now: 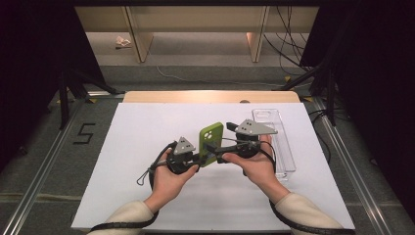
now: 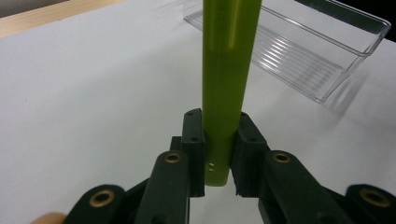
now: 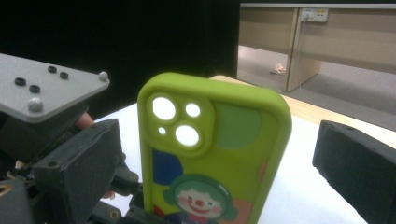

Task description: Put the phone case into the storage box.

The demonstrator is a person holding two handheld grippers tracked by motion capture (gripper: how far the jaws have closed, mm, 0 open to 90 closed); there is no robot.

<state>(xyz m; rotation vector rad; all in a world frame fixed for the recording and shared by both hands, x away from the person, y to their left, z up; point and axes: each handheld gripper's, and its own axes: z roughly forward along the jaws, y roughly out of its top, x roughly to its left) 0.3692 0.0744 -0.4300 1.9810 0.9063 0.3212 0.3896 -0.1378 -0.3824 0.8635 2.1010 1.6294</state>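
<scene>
A lime-green phone case (image 1: 211,142) stands upright above the white sheet, its camera cut-outs at the top. In the left gripper view I see the phone case (image 2: 226,79) edge-on, with my left gripper (image 2: 219,156) shut on its lower end. From the high view, the left gripper (image 1: 200,159) comes in from the case's left. My right gripper (image 1: 216,148) reaches in from the right. In the right gripper view the phone case (image 3: 210,154) shows a clown picture, and the right gripper (image 3: 217,156) stands open, one jaw on each side with a gap to the case.
A clear plastic tray (image 1: 281,147) lies on the right part of the white sheet (image 1: 142,142); the same tray (image 2: 303,51) sits behind the case in the left gripper view. A wooden table edge (image 1: 210,96) runs along the far side. Dark stands flank the table.
</scene>
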